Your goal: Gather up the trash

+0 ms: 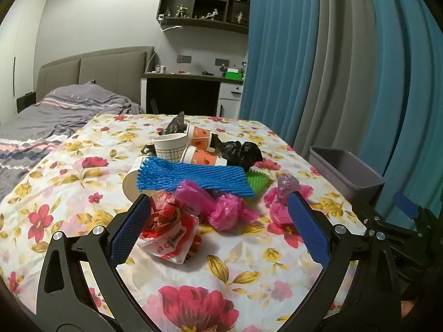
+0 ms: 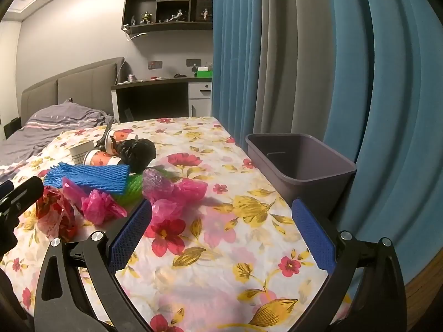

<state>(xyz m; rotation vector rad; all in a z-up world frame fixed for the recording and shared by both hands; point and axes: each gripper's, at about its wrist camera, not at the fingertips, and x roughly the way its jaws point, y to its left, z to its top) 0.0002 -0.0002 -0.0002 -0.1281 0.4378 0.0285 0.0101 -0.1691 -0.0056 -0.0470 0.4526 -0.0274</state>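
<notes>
A heap of trash lies on the flowered tablecloth (image 1: 221, 271): a blue foam net (image 1: 191, 178), paper cups (image 1: 169, 145), a black bag (image 1: 241, 153), pink plastic wads (image 1: 229, 213) and a red-and-white wrapper (image 1: 169, 232). My left gripper (image 1: 218, 210) is open, its pads standing wide on either side of the wrapper and pink wads, touching neither. My right gripper (image 2: 221, 215) is open over bare cloth, to the right of the heap, with a pink wad (image 2: 166, 209) by its left pad. A grey bin (image 2: 299, 166) stands off the table's right edge, with nothing showing inside it.
Blue and grey curtains (image 2: 332, 69) hang close behind the bin. A bed (image 1: 55, 113) lies beyond the table's left side, a desk (image 1: 193, 83) and wall shelf (image 1: 205, 2) at the back. The right gripper's body (image 1: 387, 221) shows at the left wrist view's right edge.
</notes>
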